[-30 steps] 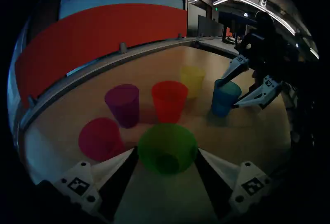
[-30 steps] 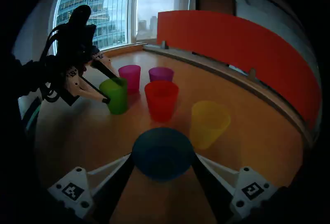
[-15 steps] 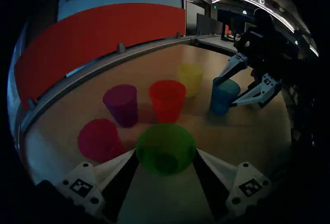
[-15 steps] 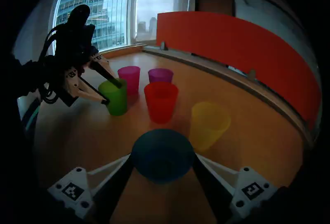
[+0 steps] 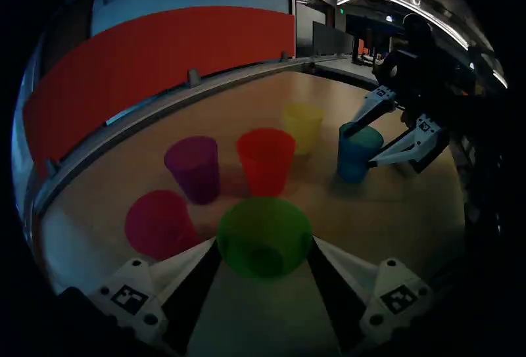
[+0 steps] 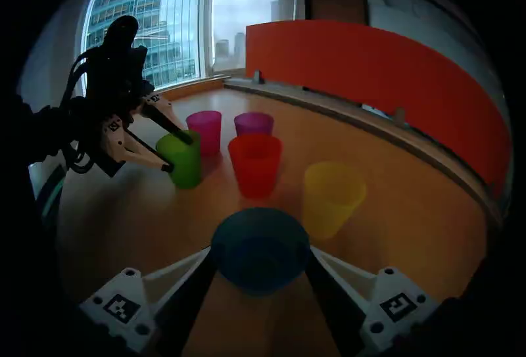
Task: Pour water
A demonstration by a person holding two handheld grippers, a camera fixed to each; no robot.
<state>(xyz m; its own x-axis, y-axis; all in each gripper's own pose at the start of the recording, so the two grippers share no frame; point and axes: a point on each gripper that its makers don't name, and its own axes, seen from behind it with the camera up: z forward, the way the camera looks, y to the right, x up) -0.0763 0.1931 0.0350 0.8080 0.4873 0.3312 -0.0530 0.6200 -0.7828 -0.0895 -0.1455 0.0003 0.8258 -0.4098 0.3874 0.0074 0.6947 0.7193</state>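
L gripper (image 5: 263, 245) fingers clamp green cup (image 5: 264, 225); R gripper (image 6: 260, 258) fingers clamp blue cup (image 6: 260, 242), both at near side of table (image 6: 407, 225). Risk: soft cup squashes or slips when tilted, or pour misses and wets table, red cup (image 6: 254, 163).

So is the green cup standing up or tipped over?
Upright: the green cup stands rim up, base down, inside the left gripper.
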